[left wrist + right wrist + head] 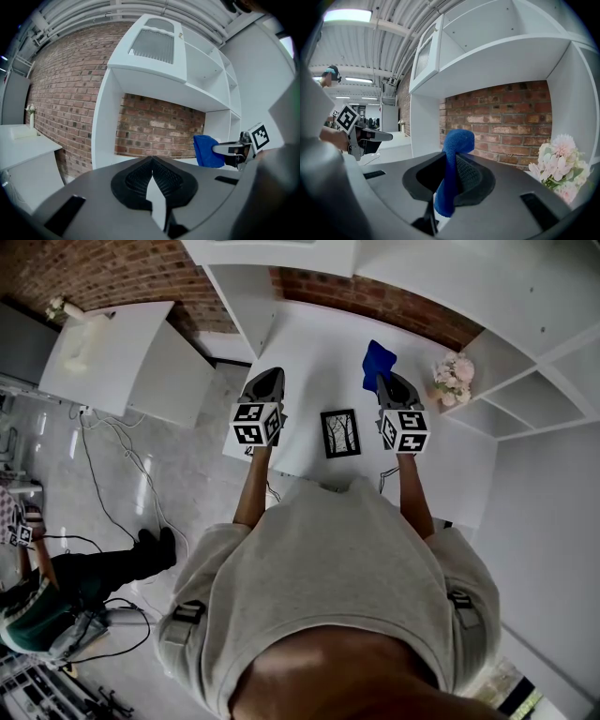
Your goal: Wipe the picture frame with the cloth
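Observation:
A small black picture frame (340,433) with a tree print lies flat on the white desk (309,352), between my two grippers. My right gripper (382,381) is shut on the blue cloth (377,362), which sticks up from between its jaws (453,164) and shows blue in the left gripper view (207,151). It hovers just right of the frame. My left gripper (265,385) hangs left of the frame, its jaws shut together with nothing between them (152,174). The frame itself is hidden in both gripper views.
A pink flower bouquet (454,378) stands at the desk's back right (562,164). White shelving (525,343) rises behind and to the right, with a brick wall (375,298) at the back. A second person (56,596) sits on the floor at far left among cables.

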A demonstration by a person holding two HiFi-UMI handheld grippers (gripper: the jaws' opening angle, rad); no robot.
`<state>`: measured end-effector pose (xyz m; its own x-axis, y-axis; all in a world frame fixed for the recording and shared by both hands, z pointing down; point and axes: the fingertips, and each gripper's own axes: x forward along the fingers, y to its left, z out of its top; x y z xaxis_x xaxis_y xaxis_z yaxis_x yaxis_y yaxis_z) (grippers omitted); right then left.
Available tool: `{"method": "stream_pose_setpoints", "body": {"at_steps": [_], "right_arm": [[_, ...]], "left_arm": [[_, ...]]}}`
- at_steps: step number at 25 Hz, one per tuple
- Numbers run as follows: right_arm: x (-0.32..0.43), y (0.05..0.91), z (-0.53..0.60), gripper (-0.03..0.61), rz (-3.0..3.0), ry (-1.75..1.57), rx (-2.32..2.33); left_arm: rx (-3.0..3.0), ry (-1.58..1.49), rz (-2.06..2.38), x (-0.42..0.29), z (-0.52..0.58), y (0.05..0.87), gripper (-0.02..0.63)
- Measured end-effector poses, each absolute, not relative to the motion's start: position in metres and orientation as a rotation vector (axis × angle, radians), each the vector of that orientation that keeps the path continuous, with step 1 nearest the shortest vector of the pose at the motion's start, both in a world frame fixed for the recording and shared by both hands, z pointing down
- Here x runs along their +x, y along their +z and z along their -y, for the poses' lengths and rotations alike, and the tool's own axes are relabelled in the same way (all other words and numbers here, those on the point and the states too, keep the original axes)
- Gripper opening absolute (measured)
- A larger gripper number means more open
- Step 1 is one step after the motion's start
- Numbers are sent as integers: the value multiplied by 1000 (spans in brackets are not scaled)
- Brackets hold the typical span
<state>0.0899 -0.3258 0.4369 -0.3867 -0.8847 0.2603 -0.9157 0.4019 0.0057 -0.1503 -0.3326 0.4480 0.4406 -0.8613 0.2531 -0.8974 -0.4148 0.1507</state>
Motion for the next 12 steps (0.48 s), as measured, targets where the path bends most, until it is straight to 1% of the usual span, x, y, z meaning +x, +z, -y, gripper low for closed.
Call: {"method": "stream_pose_setpoints", "body": {"at_steps": [12], "right_arm": [[90,439,329,61,2436,214,1605]], "left_arm": [[2430,213,1527,-152,333,450,15]]}}
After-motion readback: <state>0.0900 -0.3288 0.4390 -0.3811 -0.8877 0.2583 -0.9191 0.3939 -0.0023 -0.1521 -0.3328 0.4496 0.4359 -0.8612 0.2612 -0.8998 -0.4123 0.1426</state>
